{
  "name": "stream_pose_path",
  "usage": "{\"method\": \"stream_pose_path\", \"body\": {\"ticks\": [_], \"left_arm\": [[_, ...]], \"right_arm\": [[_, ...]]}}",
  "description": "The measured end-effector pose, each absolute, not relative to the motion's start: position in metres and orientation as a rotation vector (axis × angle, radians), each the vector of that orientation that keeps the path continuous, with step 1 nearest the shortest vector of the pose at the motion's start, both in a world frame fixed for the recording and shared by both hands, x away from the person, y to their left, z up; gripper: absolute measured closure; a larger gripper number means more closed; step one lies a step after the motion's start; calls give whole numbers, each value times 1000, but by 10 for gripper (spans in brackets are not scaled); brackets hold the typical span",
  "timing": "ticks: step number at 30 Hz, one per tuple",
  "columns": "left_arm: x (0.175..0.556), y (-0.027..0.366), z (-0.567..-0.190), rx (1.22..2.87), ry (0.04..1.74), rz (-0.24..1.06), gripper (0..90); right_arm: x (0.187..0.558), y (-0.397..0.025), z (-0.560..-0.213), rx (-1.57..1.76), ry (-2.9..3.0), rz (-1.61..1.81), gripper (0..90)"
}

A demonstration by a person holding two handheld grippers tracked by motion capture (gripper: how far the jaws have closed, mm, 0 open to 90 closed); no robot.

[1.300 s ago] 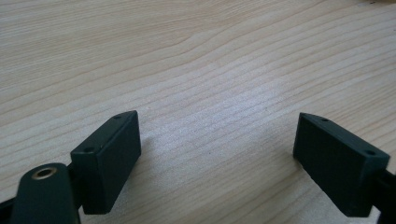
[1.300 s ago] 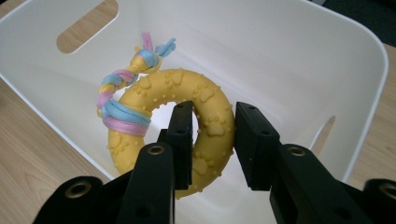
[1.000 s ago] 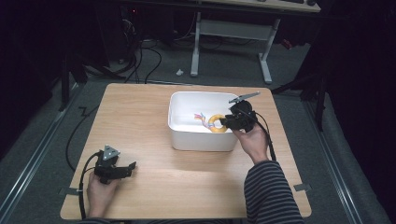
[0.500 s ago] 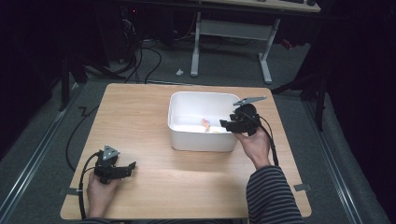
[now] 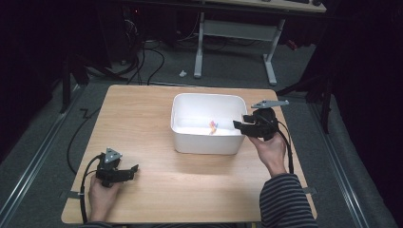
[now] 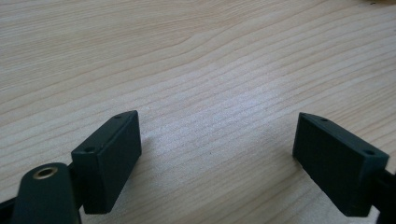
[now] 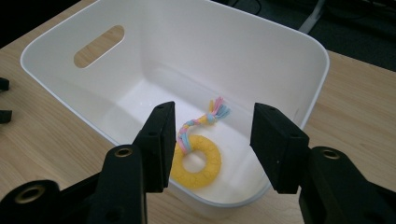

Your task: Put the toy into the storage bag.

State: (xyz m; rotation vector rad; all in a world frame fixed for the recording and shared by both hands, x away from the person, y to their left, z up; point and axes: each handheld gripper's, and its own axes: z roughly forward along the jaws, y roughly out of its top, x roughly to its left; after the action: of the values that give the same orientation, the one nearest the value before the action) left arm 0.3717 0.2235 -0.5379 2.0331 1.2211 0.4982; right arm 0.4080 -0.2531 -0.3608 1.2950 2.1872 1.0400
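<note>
A yellow ring toy with a pastel braided tail lies on the floor of a white plastic bin in the middle of the wooden table; from above its coloured tail shows. My right gripper hovers just above the bin's right rim, open, with nothing between its fingers and the ring below them. My left gripper rests near the table's front left corner, open over bare wood.
The bin has an oval handle slot in one end wall. Beyond the table's far edge stand a desk frame and floor cables. A cable trails from each gripper.
My right gripper let go of the yellow ring, which now lies in the bin. It then drew back to the right, from over the bin to above its right rim. The left gripper stayed put.
</note>
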Motion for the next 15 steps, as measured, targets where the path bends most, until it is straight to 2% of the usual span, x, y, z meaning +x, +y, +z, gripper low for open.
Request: {"method": "stream_pose_path", "body": {"ticks": [15], "left_arm": [[372,223,-538,2040,1220,505,159]], "right_arm": [[385,-280,-353,1318,2117,1141,513]]}}
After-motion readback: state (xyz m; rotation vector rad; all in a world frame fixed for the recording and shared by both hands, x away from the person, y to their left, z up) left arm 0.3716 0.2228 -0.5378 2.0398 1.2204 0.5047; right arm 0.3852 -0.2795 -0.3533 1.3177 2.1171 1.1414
